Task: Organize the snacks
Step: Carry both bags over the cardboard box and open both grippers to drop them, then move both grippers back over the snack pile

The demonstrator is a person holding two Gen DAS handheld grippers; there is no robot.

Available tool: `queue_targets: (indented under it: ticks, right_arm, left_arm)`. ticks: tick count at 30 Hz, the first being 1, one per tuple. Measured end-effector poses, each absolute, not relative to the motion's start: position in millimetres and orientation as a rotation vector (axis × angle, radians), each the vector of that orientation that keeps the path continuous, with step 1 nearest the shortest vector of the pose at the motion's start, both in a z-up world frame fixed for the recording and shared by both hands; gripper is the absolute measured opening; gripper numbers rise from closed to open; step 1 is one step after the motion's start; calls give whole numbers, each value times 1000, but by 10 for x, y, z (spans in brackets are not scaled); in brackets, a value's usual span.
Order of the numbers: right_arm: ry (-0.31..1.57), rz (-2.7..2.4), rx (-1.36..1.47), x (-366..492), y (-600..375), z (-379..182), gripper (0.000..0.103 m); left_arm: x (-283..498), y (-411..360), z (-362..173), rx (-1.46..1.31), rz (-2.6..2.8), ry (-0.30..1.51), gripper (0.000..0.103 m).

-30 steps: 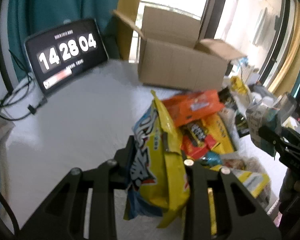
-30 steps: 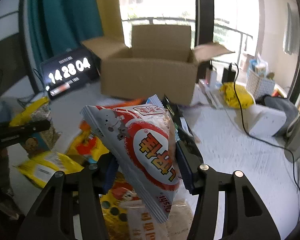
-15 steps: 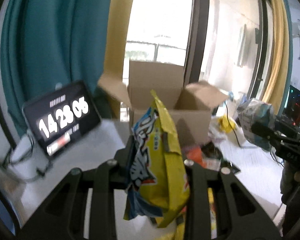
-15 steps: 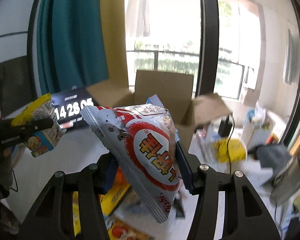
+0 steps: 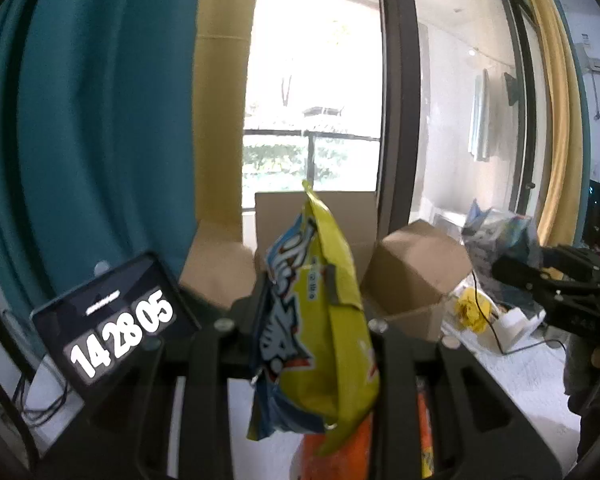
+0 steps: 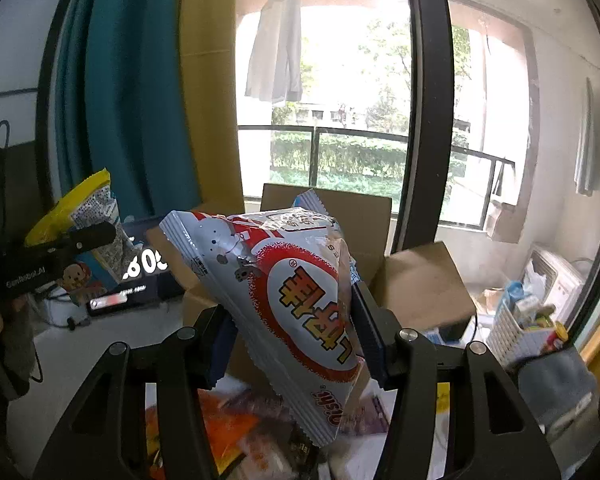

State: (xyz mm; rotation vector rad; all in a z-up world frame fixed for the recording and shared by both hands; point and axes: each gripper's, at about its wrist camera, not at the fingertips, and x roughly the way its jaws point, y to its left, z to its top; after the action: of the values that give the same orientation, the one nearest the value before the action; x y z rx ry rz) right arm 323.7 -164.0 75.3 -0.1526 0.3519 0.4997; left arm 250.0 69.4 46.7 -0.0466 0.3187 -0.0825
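My left gripper point(image 5: 300, 320) is shut on a yellow and blue snack bag point(image 5: 320, 328) and holds it upright, raised in front of the open cardboard box point(image 5: 416, 280). My right gripper point(image 6: 296, 320) is shut on a white and red snack bag point(image 6: 292, 304), also raised before the same box point(image 6: 416, 280). The left gripper and its yellow bag point(image 6: 88, 232) show at the left of the right wrist view. The right gripper point(image 5: 540, 280) shows at the right of the left wrist view.
A tablet clock point(image 5: 112, 320) stands left of the box, before a teal curtain point(image 5: 80, 120). Loose snack packets, one of them orange point(image 6: 228, 420), lie on the white table below. A white basket point(image 6: 516, 324) and cables sit at the right.
Both grippers have lifted their bags off the snack pile and tilted up; the box now sits lower in both views and the window fills the upper half.
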Motion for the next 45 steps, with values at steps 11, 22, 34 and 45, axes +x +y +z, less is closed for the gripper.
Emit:
queue_targets:
  ticks: [11,22,34,45]
  right_arm:
    - [350,493,-132,3967,-1477,752,57]
    - [414,466,-104,4780,-1299,538,60]
    - [429,439,-129,4614,-1365,599,85]
    - [395,464,-149,3714,-1611,763,85]
  left_arm:
    - [3429,610,392,-7,-30,294,30]
    - [4182,592,167,-20,-41,396,40]
    - [3871,545,287,-44,-62,388,87]
    - [2948,476,495,-29,-66,330,87]
